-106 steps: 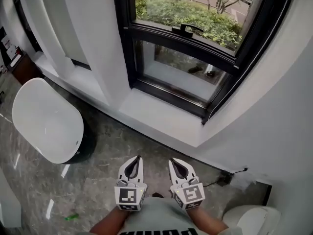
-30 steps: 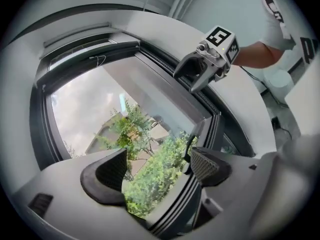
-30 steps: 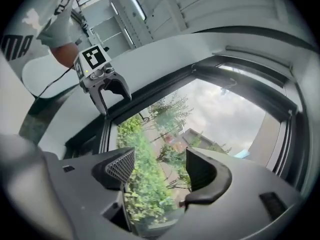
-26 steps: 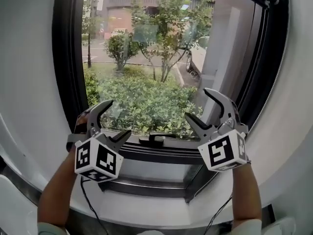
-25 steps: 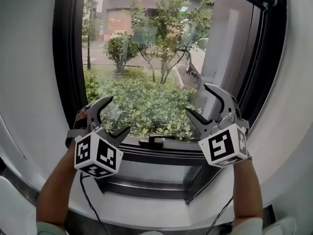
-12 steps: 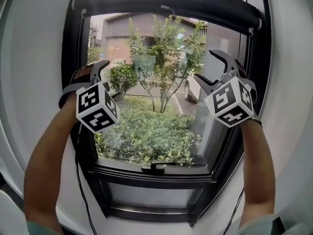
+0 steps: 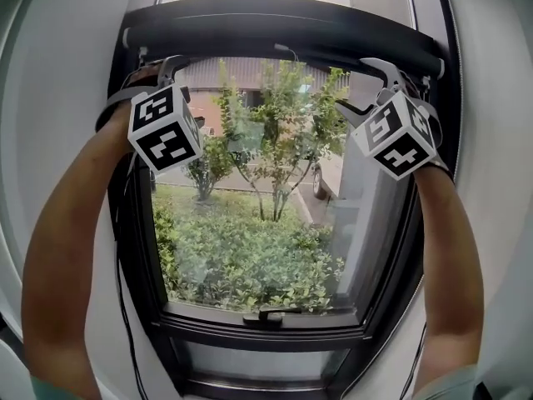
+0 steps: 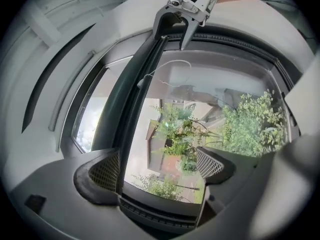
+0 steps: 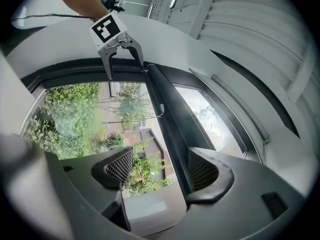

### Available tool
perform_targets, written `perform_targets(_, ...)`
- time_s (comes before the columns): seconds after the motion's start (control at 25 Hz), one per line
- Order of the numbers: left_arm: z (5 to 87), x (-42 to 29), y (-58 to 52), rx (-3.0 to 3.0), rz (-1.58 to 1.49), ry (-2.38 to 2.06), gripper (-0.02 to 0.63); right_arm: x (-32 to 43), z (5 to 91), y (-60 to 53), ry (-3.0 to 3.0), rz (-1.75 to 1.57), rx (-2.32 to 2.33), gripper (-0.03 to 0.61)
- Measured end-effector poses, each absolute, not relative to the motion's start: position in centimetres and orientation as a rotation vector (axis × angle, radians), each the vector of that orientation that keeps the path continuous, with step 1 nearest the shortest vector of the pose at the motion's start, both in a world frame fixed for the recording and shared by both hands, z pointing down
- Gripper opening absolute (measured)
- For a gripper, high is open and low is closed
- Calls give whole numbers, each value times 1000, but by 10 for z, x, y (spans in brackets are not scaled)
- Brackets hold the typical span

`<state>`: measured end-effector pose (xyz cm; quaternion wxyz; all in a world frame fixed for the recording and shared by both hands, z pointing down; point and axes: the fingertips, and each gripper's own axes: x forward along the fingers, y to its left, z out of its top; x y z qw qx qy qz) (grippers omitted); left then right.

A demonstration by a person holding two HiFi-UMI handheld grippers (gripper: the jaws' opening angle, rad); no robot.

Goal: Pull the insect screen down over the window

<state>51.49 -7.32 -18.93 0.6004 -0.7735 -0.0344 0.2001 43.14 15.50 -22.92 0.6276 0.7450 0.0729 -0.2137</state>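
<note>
A dark window frame (image 7: 266, 333) is set in a white wall, and a person reaches both bare arms up to its top corners. The insect screen (image 7: 283, 30) is rolled up in a dark housing that spans the top of the frame from side to side. The left gripper (image 8: 159, 168) hangs just under the housing's left end. Its fingers are spread wide, having just been opening. Nothing is pinched between them, and the housing's edge runs past one pad. The right gripper (image 9: 161, 169) is just under the right end, with its fingers also apart. The housing lines up inside their gap, close to one pad and not squeezed. I cannot tell whether either gripper touches the housing. A thin pale cord (image 8: 156, 77) dangles below the housing near the middle. Between the two grippers the glass is open, showing shrubs, a small tree and a building outside. The side rails of the frame sit close beside each forearm, with white wall beyond them. A black handle (image 7: 265, 315) sits on the lower crossbar, well below both grippers. The printing in view is the black-and-white square patterns on each gripper's cube.
</note>
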Motion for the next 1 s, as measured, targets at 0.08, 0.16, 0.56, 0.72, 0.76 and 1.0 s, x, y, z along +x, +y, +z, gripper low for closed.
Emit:
perform_targets(0.08,-202,521,-76,-1786,450,-68,468,434,-238,160,170,-469,1694,328)
perform_targets(0.16,-207,529,-79,-1795,422,-81,471,437,-243,165,163,-449,1691,332)
perform_targets(0.56,-221,541,-78,-1768,385,-103,491,447,-242,198,150,-279,1681,337)
perform_targets(0.72,-220,549,-74,-1759,363,-95,491,455,-240,207,162,-234,1664,337)
perform_targets(0.76,-221,550,-74,-1750,361,-88,491,457,-240,208,164,-228,1663,338)
perform_targets(1.0,-227,555,-77,-1727,339,-69,491,467,-244,211,164,-201,1650,338)
